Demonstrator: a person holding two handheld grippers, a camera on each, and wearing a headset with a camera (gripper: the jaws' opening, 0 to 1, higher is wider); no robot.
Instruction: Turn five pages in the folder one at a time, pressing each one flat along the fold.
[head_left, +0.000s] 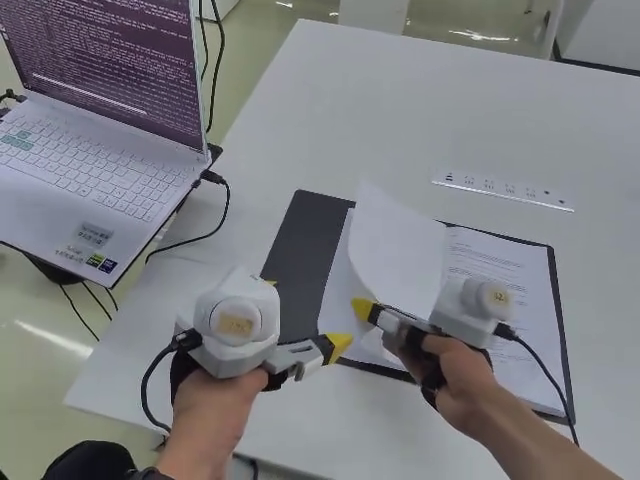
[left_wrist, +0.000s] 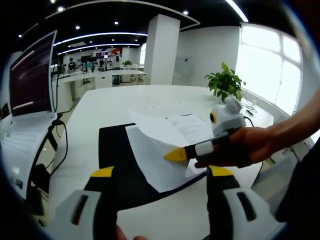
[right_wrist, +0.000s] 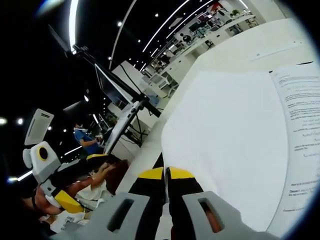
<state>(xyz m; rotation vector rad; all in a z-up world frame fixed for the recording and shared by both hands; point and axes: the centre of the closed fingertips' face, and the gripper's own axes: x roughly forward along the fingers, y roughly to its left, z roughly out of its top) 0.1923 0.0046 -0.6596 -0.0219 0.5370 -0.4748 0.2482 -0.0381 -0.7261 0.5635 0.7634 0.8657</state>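
A black folder (head_left: 300, 250) lies open on the white table (head_left: 420, 110). On its right side a printed page (head_left: 505, 290) lies flat. My right gripper (head_left: 362, 308) is shut on the lower edge of one white page (head_left: 395, 250) and holds it raised and curled above the fold; the right gripper view shows my right gripper (right_wrist: 165, 173) with its jaws closed on that page (right_wrist: 225, 135). My left gripper (head_left: 305, 313) hovers open over the folder's near left corner, empty. In the left gripper view my left gripper (left_wrist: 161, 172) faces the lifted page (left_wrist: 165, 145) and folder (left_wrist: 117, 150).
An open laptop (head_left: 100, 120) stands at the left on a lower surface, with black cables (head_left: 205, 232) trailing towards the folder. A socket strip (head_left: 505, 188) is set into the table behind the folder. The table's near edge runs just under my hands.
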